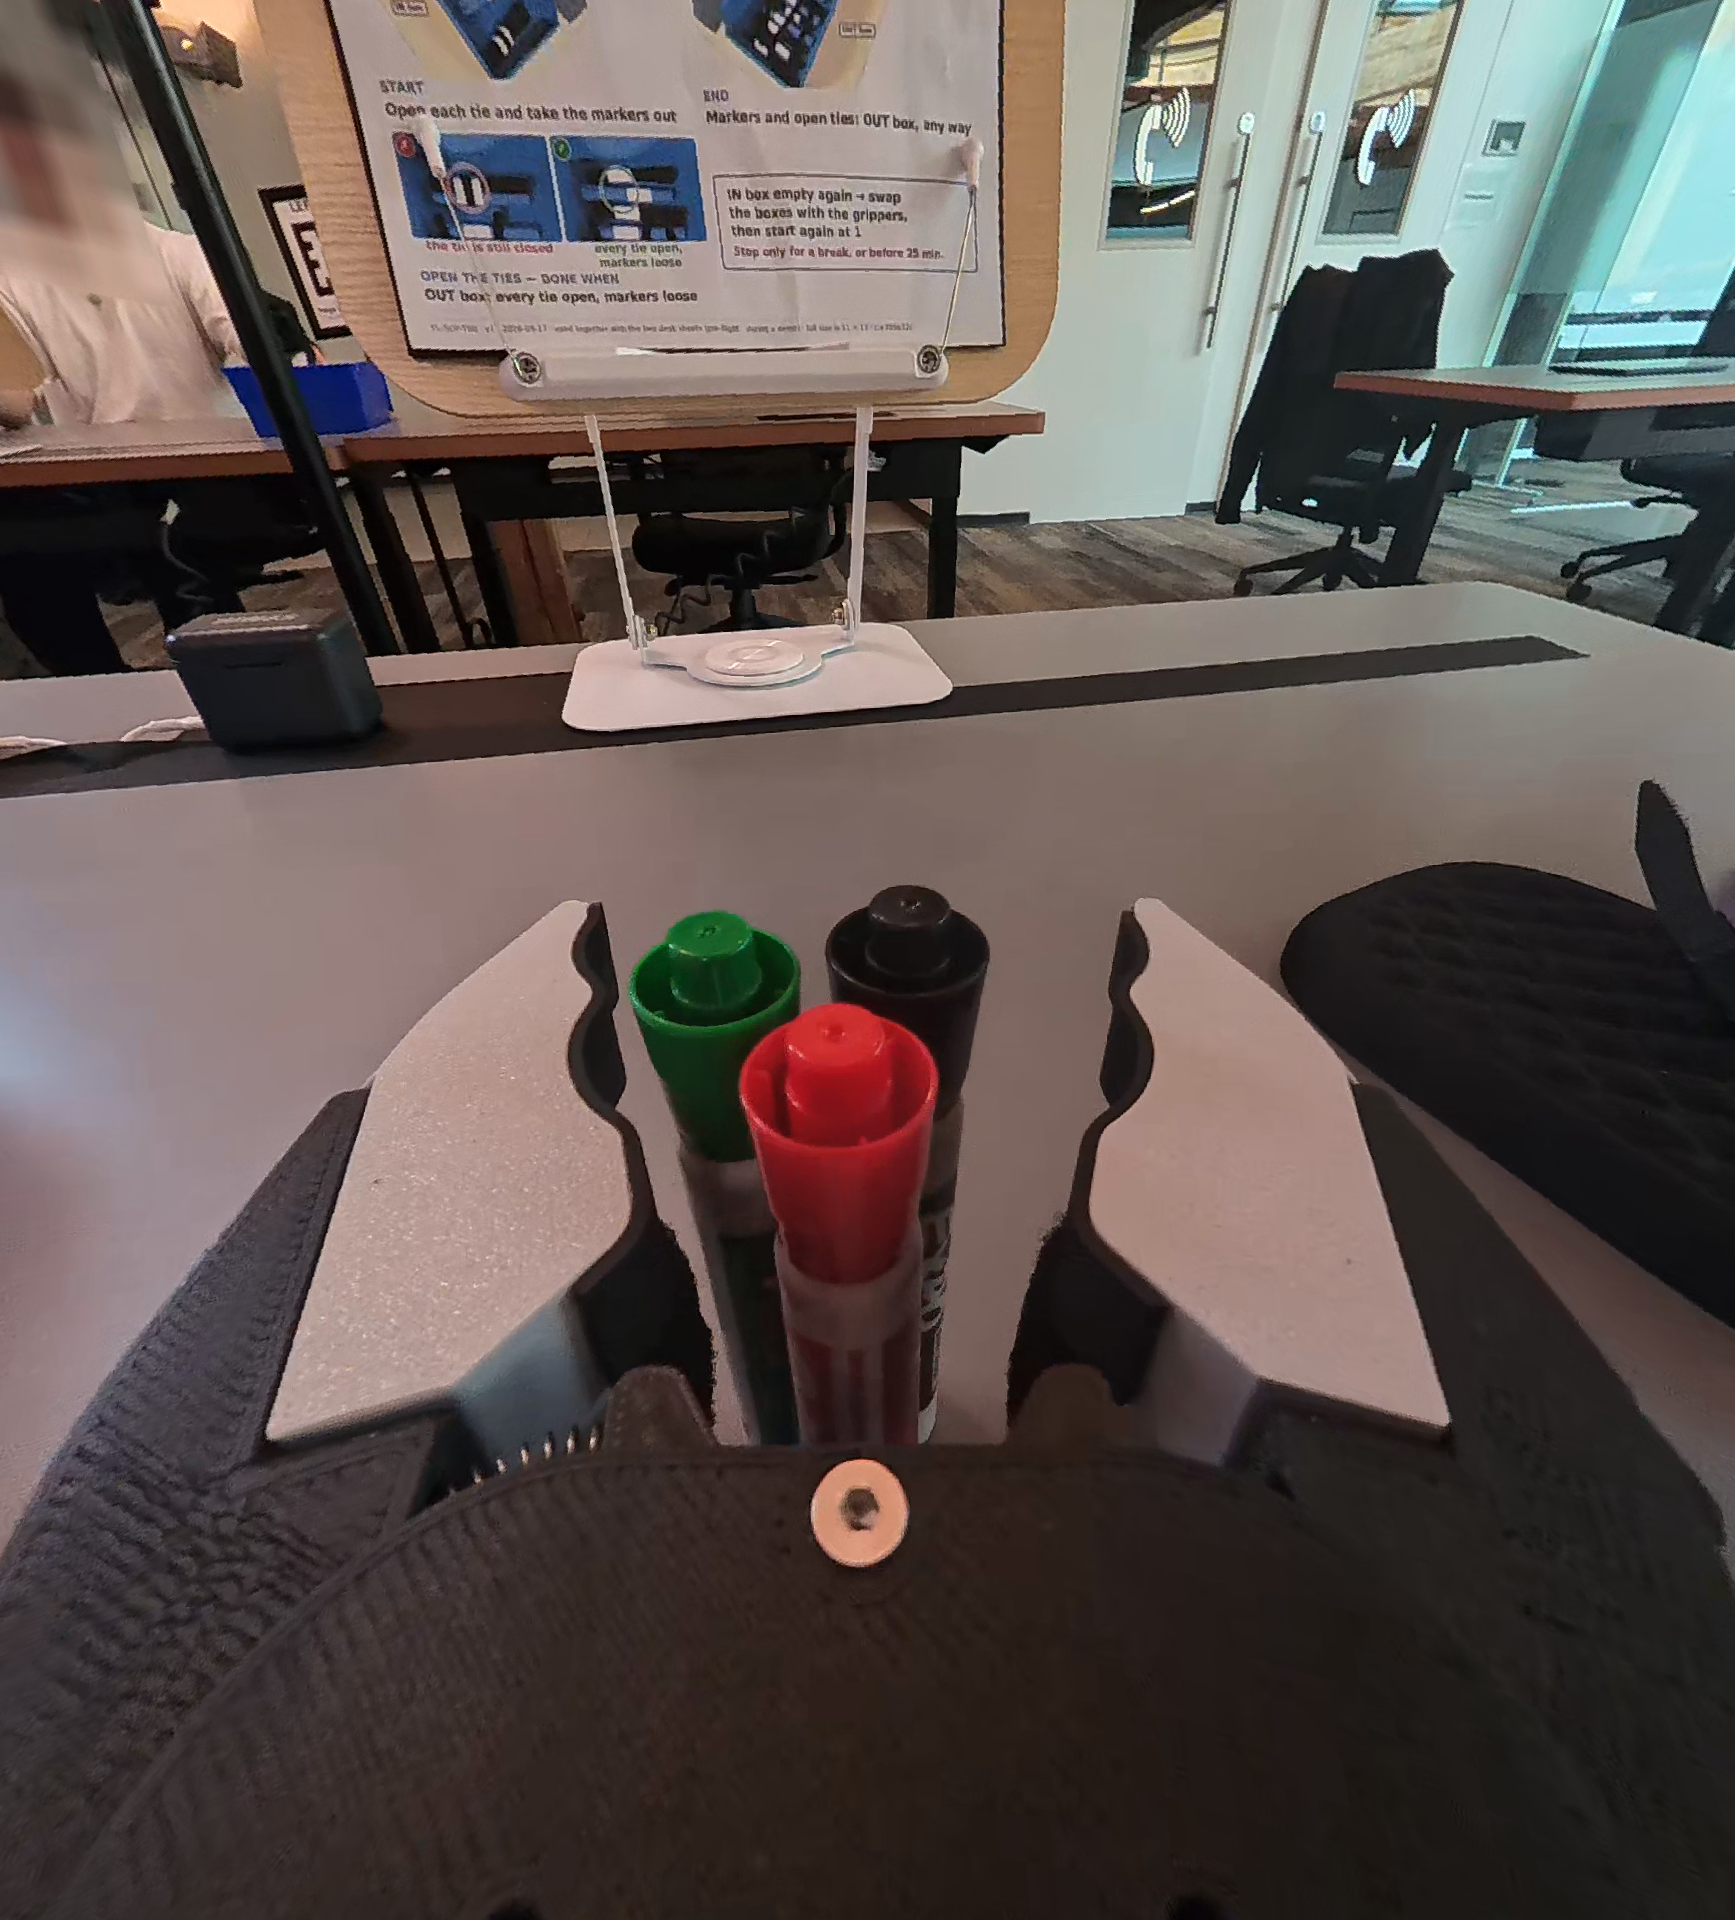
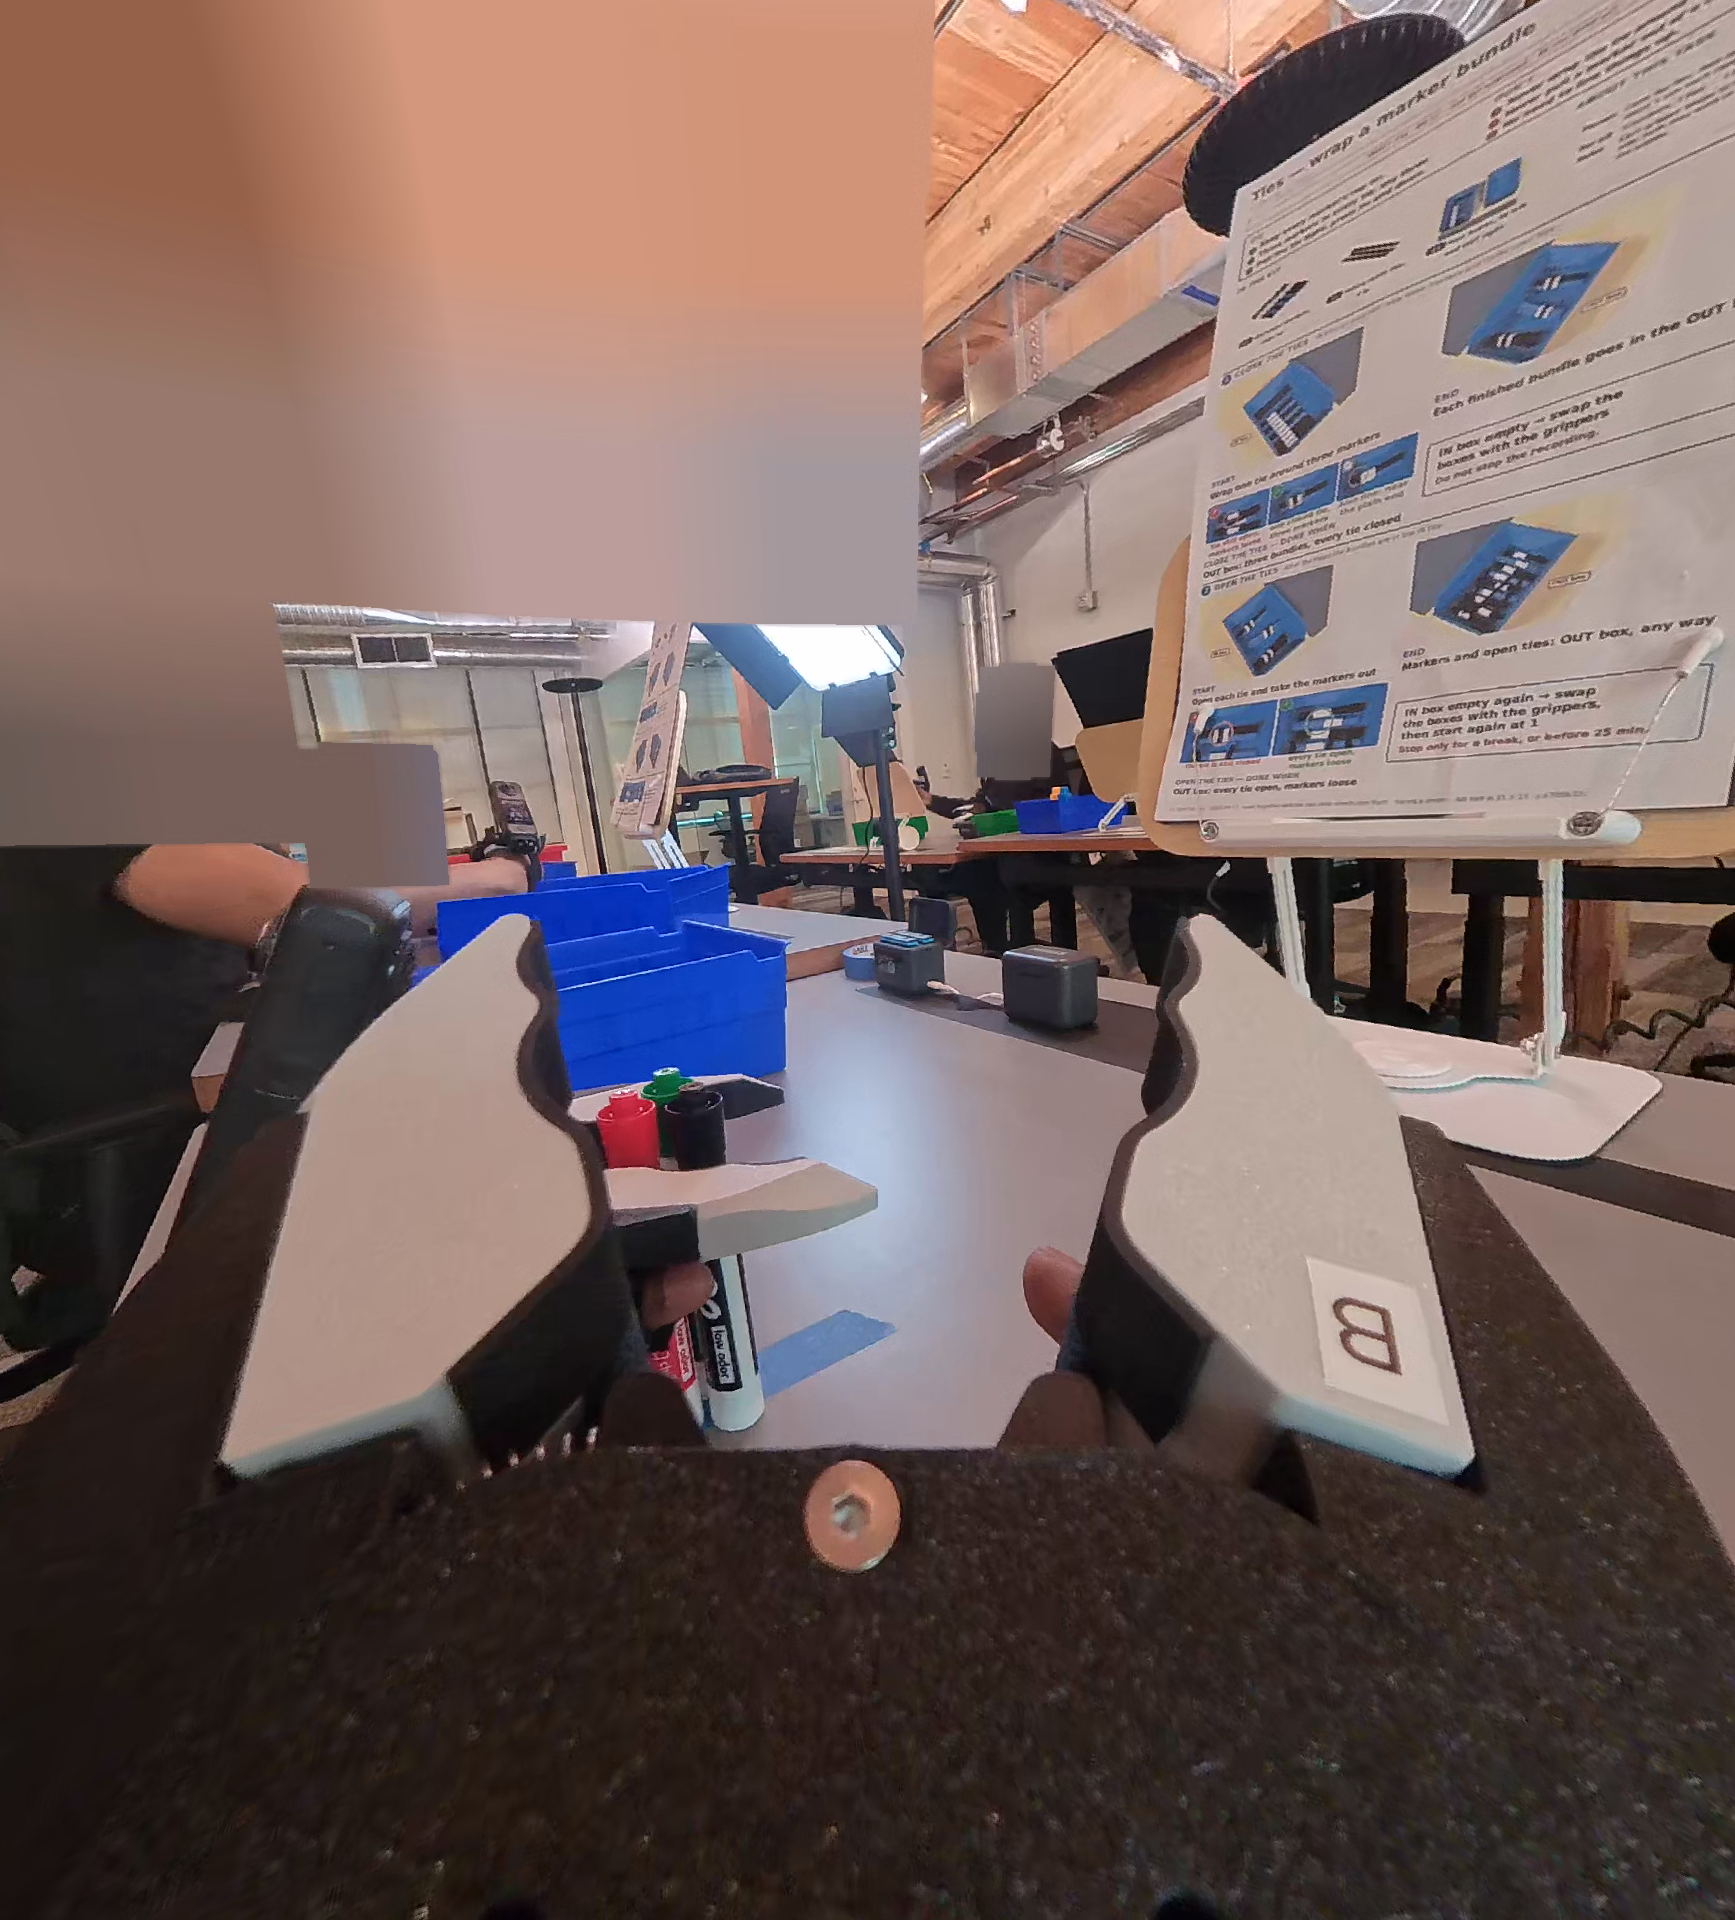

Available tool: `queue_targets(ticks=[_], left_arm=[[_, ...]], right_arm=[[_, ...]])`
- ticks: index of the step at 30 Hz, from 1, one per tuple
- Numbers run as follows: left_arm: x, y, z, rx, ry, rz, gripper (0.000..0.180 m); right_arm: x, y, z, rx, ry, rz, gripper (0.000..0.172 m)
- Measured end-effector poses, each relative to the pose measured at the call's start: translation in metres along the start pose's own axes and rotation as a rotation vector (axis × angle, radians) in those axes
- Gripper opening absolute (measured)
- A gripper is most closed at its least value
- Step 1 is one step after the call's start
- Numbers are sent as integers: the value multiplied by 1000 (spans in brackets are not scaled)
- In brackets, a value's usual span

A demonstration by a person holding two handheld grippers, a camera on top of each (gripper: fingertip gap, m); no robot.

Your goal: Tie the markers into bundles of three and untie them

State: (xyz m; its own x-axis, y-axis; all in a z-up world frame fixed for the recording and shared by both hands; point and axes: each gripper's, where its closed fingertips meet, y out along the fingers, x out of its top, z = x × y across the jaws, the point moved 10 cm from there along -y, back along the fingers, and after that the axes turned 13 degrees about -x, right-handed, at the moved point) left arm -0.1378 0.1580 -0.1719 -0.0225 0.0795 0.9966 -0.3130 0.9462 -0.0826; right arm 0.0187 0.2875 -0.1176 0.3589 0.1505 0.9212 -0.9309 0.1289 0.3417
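Markers in green (image 1: pixel 712 1023), black (image 1: pixel 910 982) and red (image 1: pixel 837 1127) stand between the spread jaws of the left gripper (image 1: pixel 858 997), caps pointing away; a pale tie (image 1: pixel 842 1304) rings their barrels, and clear gaps separate both pads from the caps, so nothing is clamped. The right gripper (image 2: pixel 858 1039) hangs with its jaws released and bare, looking across the grey table (image 1: pixel 219 935) at the same bundle. Stacked blue bins (image 2: pixel 665 987) wait toward the table's far edge beside a stand-mounted instruction sheet (image 2: pixel 1465 468). Judging by the closed wrap, bundling is done here; untying appears still ahead.
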Motion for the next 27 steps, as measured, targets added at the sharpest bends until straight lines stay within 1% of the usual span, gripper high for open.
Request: queue_targets(ticks=[13, 27], left_arm=[[0, 0, 0, -13, -34, -15, 80], [0, 1, 2, -7, -46, -12, 78]], right_arm=[[1, 2, -6, -14, 0, 3, 109], [-1, 1, -8, -28, -4, 14, 108]])
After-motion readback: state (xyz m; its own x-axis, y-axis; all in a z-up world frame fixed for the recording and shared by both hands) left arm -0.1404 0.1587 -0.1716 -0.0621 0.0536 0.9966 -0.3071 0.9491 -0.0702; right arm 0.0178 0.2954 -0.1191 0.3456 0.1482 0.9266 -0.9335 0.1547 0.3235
